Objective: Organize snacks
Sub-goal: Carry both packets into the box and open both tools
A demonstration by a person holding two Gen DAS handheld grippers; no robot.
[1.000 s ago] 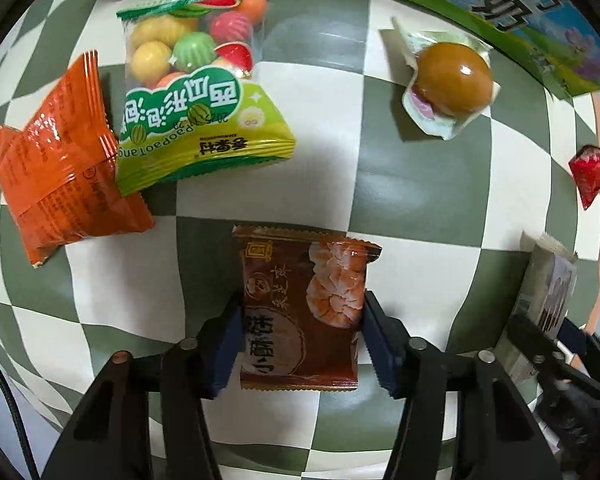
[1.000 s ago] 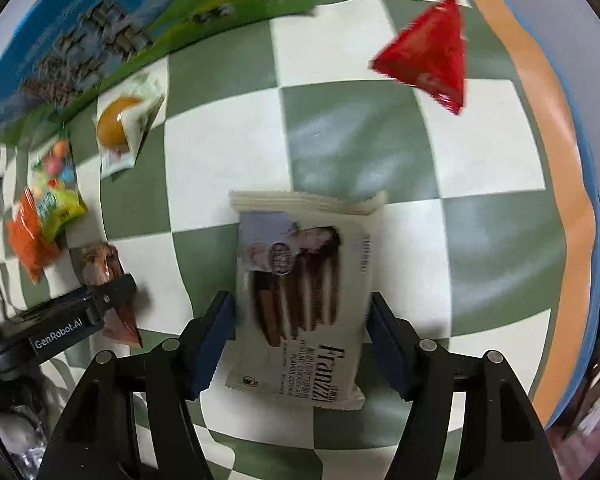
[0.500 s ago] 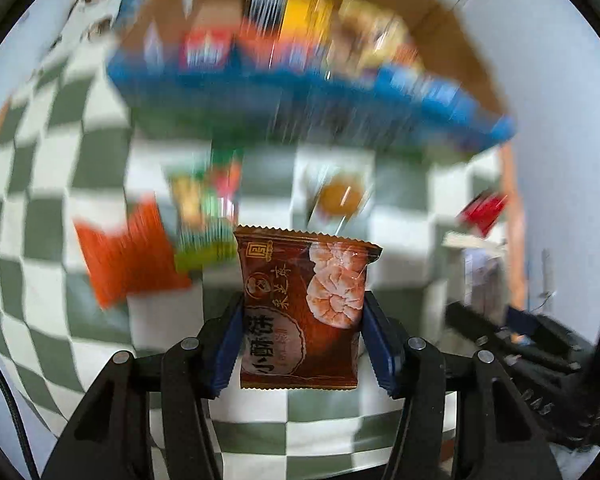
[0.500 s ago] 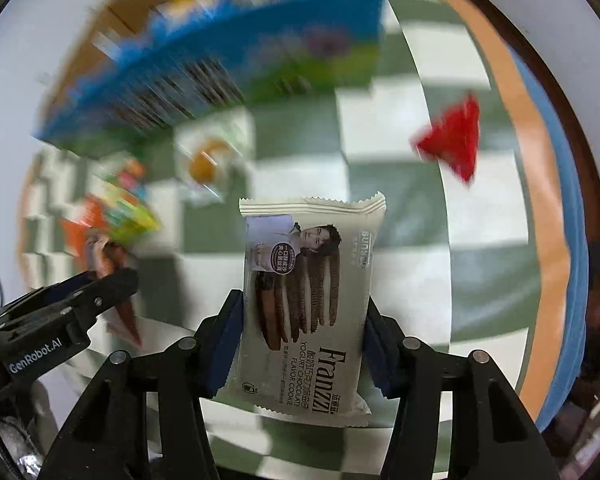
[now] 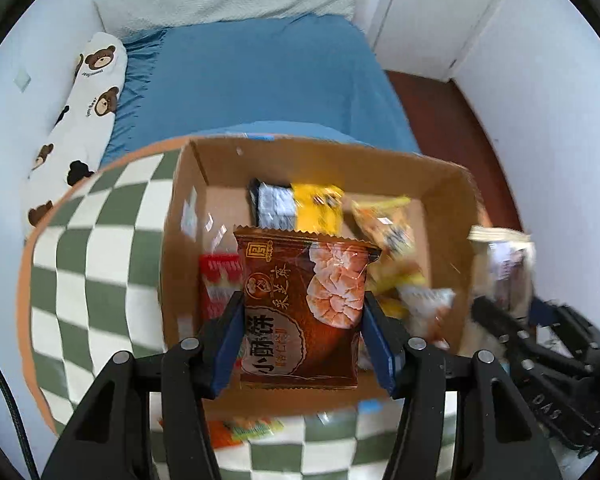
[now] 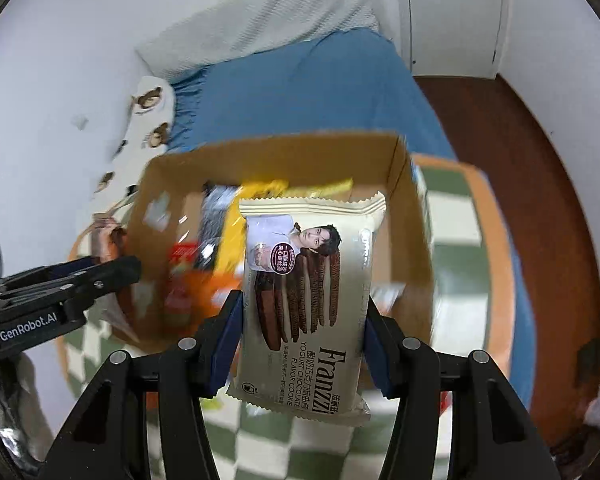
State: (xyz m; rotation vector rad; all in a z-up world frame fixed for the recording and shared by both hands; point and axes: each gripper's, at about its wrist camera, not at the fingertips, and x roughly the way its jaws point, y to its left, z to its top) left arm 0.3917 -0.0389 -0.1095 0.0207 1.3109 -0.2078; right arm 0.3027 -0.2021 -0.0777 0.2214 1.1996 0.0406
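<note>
My left gripper [image 5: 304, 344] is shut on a brown snack packet [image 5: 300, 312] with a shrimp-coloured picture, held above the open cardboard box [image 5: 384, 160]. Inside that box lie several snack packs, among them a yellow one [image 5: 316, 208] and a red one [image 5: 220, 280]. My right gripper [image 6: 302, 340] is shut on a cream chocolate cookie pack [image 6: 304, 296], which hangs over the same cardboard box [image 6: 276, 152]. The left gripper's black body [image 6: 60, 292] shows at the left of the right wrist view. The right gripper with its cookie pack [image 5: 504, 264] shows blurred at the box's right side.
The box stands on a round table with a green-and-white checked cloth [image 5: 96, 256] and an orange rim. An orange pack and a green pack [image 5: 244, 430] lie on the cloth below the box. Behind the table is a bed with a blue sheet [image 5: 260, 76] and a bear-print pillow [image 5: 84, 108].
Both grippers rose from the checked cloth with their packets and moved over the open box. The right jaws closed onto the cookie pack early on. The views swung up to show the bed.
</note>
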